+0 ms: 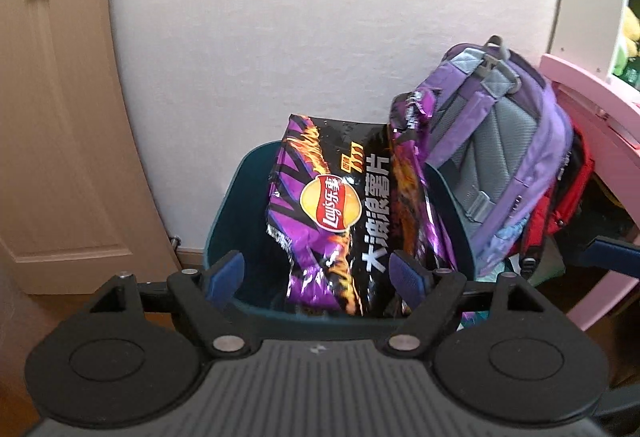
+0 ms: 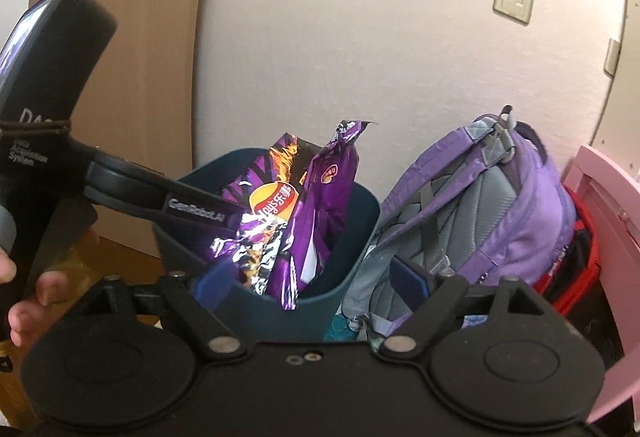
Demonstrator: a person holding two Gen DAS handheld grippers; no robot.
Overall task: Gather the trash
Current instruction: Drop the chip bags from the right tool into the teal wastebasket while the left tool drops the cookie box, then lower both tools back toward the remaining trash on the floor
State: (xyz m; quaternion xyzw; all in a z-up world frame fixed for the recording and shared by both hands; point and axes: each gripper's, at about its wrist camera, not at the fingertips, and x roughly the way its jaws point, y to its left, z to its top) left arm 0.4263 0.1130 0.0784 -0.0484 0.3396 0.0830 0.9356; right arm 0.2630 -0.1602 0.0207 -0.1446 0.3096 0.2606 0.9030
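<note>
A dark teal trash bin (image 1: 224, 221) stands against the wall; it also shows in the right wrist view (image 2: 360, 237). A large purple and black Lay's chip bag (image 1: 332, 213) stands in it, with a second purple bag (image 1: 416, 173) leaning at its right. Both bags show in the right wrist view, the Lay's bag (image 2: 268, 213) and the second bag (image 2: 324, 205). My left gripper (image 1: 318, 273) is open, its blue pads on either side of the Lay's bag at the bin's near rim. My right gripper (image 2: 312, 283) is open and empty above the bin's near right rim.
A purple and grey backpack (image 1: 504, 157) leans against the bin's right side, with a red bag (image 1: 568, 193) behind it. A pink furniture piece (image 1: 600, 125) is at the right. A wooden door (image 1: 52, 117) is at the left. The left gripper's body (image 2: 52, 117) fills the right view's left side.
</note>
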